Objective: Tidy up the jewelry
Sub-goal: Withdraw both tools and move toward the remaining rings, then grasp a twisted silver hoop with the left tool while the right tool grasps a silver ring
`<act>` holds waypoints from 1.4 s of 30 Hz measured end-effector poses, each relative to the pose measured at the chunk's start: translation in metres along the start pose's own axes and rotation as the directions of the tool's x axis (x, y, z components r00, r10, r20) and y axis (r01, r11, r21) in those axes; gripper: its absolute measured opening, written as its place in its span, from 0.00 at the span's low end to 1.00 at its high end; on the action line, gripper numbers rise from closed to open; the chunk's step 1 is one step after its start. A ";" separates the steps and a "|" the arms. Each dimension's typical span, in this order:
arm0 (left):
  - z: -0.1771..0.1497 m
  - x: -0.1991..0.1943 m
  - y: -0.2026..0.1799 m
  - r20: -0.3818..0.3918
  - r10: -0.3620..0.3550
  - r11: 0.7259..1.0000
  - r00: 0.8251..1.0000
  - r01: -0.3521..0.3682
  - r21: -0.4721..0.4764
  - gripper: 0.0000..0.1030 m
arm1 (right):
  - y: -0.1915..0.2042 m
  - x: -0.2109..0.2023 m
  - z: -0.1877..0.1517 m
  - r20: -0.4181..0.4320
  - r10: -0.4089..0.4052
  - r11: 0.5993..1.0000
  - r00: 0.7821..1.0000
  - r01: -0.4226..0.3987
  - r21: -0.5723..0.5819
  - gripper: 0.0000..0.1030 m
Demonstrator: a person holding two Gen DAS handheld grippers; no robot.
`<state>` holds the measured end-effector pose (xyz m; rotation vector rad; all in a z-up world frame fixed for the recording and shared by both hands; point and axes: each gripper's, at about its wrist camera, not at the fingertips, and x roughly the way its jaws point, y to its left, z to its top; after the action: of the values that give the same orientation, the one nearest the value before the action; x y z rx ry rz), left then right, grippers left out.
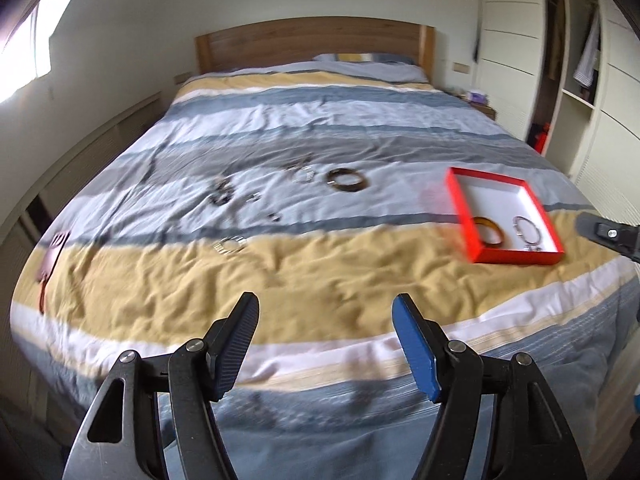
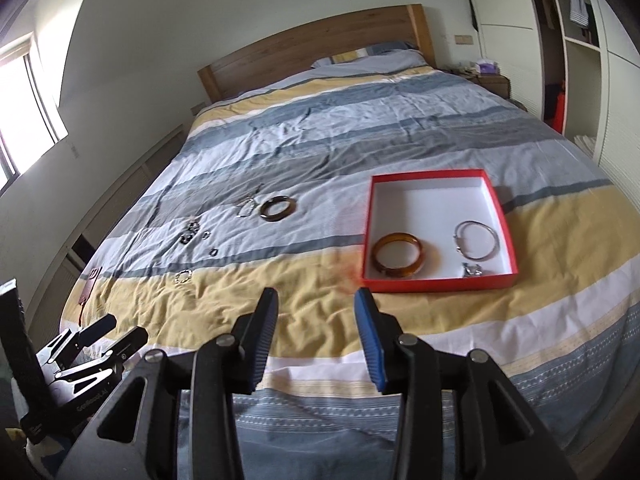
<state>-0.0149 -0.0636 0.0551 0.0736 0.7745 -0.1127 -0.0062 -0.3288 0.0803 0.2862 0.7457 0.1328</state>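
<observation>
A red box [image 2: 436, 282] with a white floor lies on the bed at the right; it also shows in the left wrist view [image 1: 516, 257]. It holds an amber bangle [image 2: 398, 261], a silver bangle [image 2: 478, 240] and a small silver piece [image 2: 472, 270]. On the cover to its left lie a dark brown bangle [image 2: 278, 209], a silver chain bracelet [image 2: 246, 207], a dark beaded piece [image 2: 190, 234], small rings [image 2: 214, 252] and a silver ring bracelet [image 2: 183, 277]. My left gripper [image 1: 326, 312] is open and empty above the bed's foot. My right gripper [image 2: 316, 304] is open and empty, just left of the box's near corner.
The striped blue, white and yellow bed cover [image 2: 320, 140] is wrinkled. A brown strap-like item [image 1: 50, 268] lies at the bed's left edge. A wooden headboard [image 1: 312, 42] stands at the back. A wardrobe with shelves [image 2: 576, 60] and a nightstand [image 2: 490, 80] stand at the right.
</observation>
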 end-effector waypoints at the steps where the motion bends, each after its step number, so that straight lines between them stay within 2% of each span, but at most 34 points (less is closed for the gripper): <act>1: -0.002 0.001 0.006 -0.003 0.009 1.000 1.000 -0.009 -0.011 0.66 | 0.002 0.001 -0.001 -0.003 0.002 1.000 1.000 -0.002 -0.003 0.37; 8: -0.014 0.008 0.042 -0.019 0.092 0.994 0.996 -0.093 -0.064 0.64 | 0.006 0.015 -0.008 -0.036 0.009 1.000 0.999 -0.009 -0.005 0.37; 10: -0.016 0.009 0.051 -0.025 0.103 0.991 0.994 -0.105 -0.078 0.60 | 0.006 0.017 -0.009 -0.042 0.011 1.000 0.999 -0.011 -0.006 0.37; 18: -0.015 0.028 0.098 -0.056 0.129 0.978 0.990 -0.137 -0.160 0.60 | 0.017 0.045 -0.003 -0.085 0.026 0.999 0.996 -0.029 -0.035 0.37; 23: -0.012 0.054 0.128 -0.093 0.112 0.968 0.989 -0.129 -0.213 0.60 | 0.034 0.079 0.004 -0.127 0.046 0.996 0.991 -0.055 -0.072 0.37; 30: 0.008 0.106 0.153 -0.139 0.027 0.957 0.990 -0.066 -0.282 0.59 | 0.069 0.141 0.014 -0.214 0.093 0.982 0.972 -0.125 -0.141 0.37; 35: 0.029 0.148 0.161 -0.165 -0.010 0.954 0.986 -0.040 -0.297 0.54 | 0.093 0.190 0.024 -0.268 0.115 0.969 0.957 -0.168 -0.183 0.37; 42: 0.044 0.216 0.173 -0.237 -0.052 0.949 0.970 -0.026 -0.315 0.39 | 0.123 0.253 0.033 -0.321 0.136 0.950 0.937 -0.216 -0.227 0.37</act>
<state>0.1911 0.0873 -0.0605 -0.2274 1.0301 0.0099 0.1989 -0.1634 -0.0235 0.0816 0.9956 0.4509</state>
